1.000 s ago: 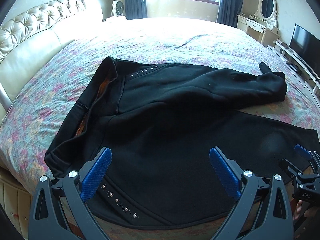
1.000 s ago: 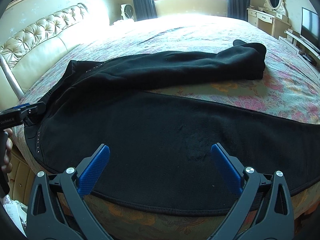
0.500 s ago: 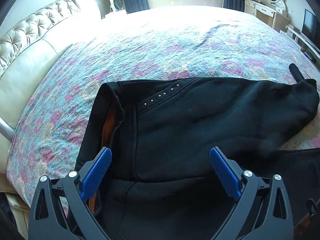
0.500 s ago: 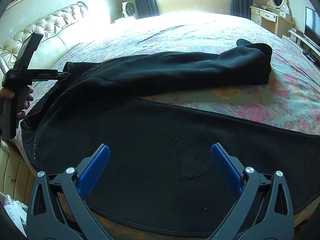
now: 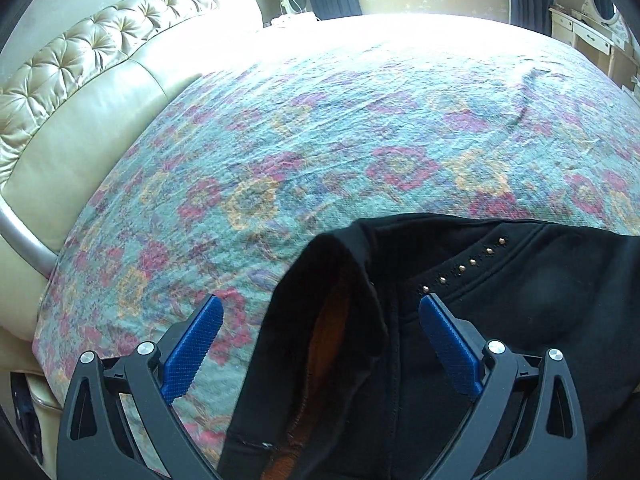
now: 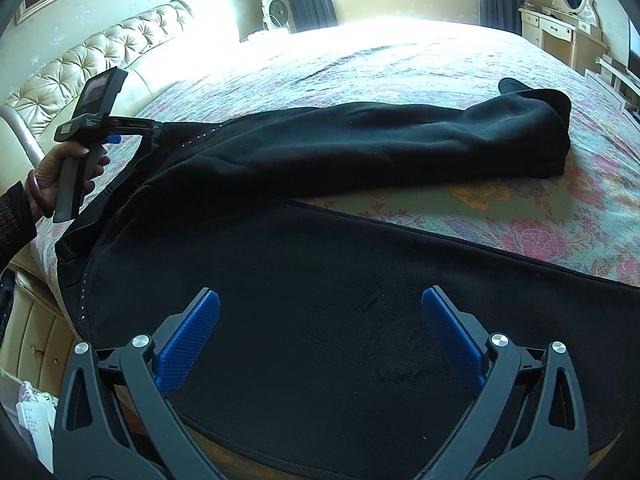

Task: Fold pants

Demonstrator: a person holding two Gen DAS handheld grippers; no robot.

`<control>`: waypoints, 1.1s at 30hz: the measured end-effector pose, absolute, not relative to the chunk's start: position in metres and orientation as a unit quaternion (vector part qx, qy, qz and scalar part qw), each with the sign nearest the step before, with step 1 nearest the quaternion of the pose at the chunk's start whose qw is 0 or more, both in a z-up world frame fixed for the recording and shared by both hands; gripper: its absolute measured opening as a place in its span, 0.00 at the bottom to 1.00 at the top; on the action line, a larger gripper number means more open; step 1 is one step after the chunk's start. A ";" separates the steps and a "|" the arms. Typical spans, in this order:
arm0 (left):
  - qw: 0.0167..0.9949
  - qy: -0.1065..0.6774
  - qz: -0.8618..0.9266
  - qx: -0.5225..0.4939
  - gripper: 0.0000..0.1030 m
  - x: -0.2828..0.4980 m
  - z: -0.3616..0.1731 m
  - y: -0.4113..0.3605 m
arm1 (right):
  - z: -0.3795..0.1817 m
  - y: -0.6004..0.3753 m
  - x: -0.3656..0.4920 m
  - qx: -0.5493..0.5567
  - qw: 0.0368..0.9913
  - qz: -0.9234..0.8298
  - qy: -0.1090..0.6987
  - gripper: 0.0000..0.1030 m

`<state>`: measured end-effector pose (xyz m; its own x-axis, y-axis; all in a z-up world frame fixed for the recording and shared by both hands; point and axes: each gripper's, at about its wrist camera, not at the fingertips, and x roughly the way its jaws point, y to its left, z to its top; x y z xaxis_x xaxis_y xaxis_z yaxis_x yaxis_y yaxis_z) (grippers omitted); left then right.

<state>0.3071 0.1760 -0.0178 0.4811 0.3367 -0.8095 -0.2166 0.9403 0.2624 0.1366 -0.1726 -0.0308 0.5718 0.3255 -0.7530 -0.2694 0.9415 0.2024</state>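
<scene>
Pants (image 6: 320, 280), black and soft-looking, lay spread across the floral bedspread (image 5: 360, 120) near the foot-side edge of the bed, one leg stretched flat along the near edge and the other leg (image 6: 380, 148) lying farther back at an angle, its cuff bunched up toward the right. The left gripper (image 5: 320, 336) hovered over the waistband corner (image 5: 332, 280), its blue-padded jaws standing wide apart; the raised fold of the waistband, showing an orange lining (image 5: 328, 340) inside, sat in the gap between them, though neither pad looked to be pressing on the cloth. A row of small metal studs (image 5: 464, 266) ran along a seam just beyond the right-hand pad. From the other side I could see the left hand (image 6: 60, 176) gripping the handle of that tool, with its tip reaching the far upper corner of the waist. The right gripper (image 6: 320, 324) hung low over the broad middle of the near leg, jaws likewise fully apart and holding nothing; whether the pads (image 6: 188, 340) brushed the fabric beneath them I could not tell. A tufted cream headboard (image 5: 80, 80) curved along the left, and a small fan (image 6: 276, 12) stood by the bright window behind the bed.
</scene>
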 end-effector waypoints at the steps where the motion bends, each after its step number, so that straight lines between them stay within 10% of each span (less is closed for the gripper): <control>1: 0.860 0.474 0.170 0.077 0.95 0.311 -0.015 0.182 | -0.031 -0.172 0.139 0.035 0.884 0.176 0.433 0.98; 17: 0.837 0.542 0.022 -0.078 0.94 0.358 -0.059 0.238 | -0.026 -0.168 0.179 0.056 0.865 0.232 0.442 0.98; 18: 0.839 0.541 0.021 -0.053 0.89 0.359 -0.061 0.233 | -0.026 -0.168 0.184 0.052 0.864 0.236 0.442 0.98; 19: 0.842 0.539 0.019 -0.023 0.52 0.359 -0.061 0.226 | -0.024 -0.168 0.189 0.050 0.863 0.242 0.440 0.98; 22: 0.839 0.544 -0.002 0.002 0.19 0.358 -0.064 0.214 | -0.015 -0.171 0.214 0.051 0.855 0.281 0.433 0.98; 33: 0.831 0.555 -0.015 -0.026 0.12 0.368 -0.062 0.223 | -0.023 -0.174 0.410 -0.091 0.807 0.351 0.467 0.98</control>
<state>0.3680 0.2234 -0.0616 0.3838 -0.0536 -0.9219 -0.0030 0.9982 -0.0593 0.4100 -0.1737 -0.0225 0.3176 0.4808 -0.8173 -0.6503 0.7377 0.1814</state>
